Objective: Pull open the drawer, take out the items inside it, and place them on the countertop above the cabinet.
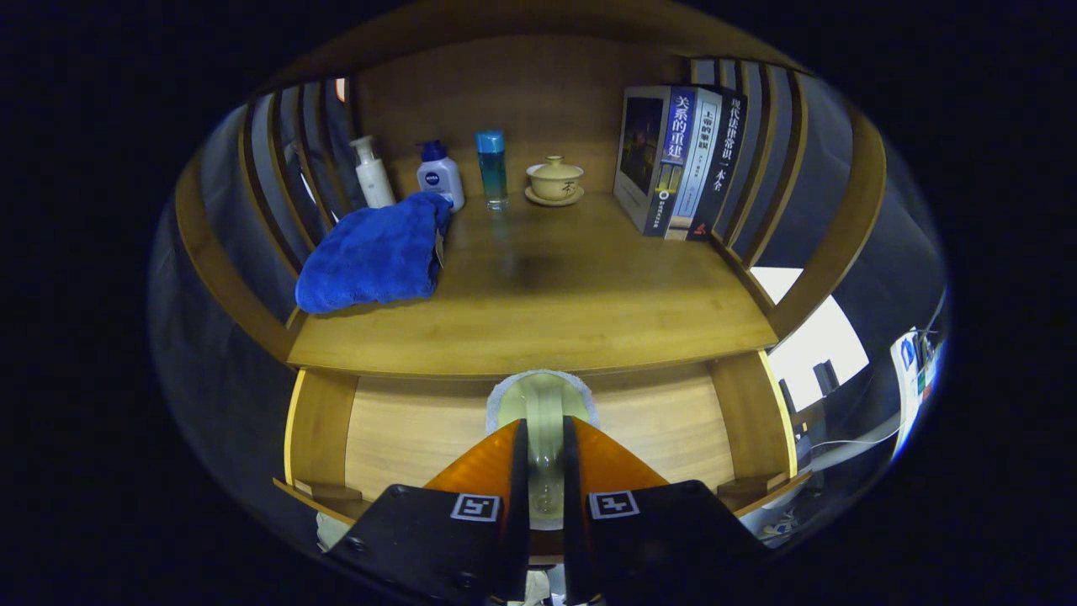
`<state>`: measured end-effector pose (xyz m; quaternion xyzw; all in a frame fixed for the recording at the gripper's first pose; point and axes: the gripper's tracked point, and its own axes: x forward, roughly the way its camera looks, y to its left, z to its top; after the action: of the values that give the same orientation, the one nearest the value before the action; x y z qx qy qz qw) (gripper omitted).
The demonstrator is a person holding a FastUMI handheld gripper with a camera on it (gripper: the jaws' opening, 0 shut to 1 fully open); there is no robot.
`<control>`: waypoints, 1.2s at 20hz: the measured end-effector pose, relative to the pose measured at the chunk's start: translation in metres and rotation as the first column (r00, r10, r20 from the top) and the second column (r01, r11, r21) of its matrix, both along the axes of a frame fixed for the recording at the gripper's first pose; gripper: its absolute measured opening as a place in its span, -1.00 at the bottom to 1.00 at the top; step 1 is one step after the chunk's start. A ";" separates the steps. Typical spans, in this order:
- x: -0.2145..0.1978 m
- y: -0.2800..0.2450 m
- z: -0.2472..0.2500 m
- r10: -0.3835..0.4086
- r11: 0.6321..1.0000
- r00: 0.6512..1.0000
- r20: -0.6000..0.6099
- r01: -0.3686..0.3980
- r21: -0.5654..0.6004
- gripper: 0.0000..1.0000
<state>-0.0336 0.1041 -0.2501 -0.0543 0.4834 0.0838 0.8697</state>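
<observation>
The gripper has its fingers pressed in on a pale, translucent cup-like item with a rounded whitish rim, held in front of the wooden drawer just below the countertop. Up there (all well beyond the fingers) sit one blue towel, three bottles along the back, one lidded teacup on its saucer, and three upright books.

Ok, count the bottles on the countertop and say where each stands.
3, in a row along the back of the countertop: white pump bottle, blue-capped white bottle behind the blue towel, and blue bottle beside the lidded cup. The towel may hide more.
</observation>
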 end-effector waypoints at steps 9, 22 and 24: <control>0.030 0.012 0.028 0.020 1.000 0.998 0.053 -0.020 -0.010 -0.50; 0.117 0.023 0.030 -0.013 1.000 0.995 0.103 0.012 0.012 -0.50; 0.127 0.023 0.029 -0.020 1.000 0.995 0.103 0.018 0.015 -0.50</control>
<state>0.0936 0.1270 -0.2214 -0.0477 0.4378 0.0760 0.8946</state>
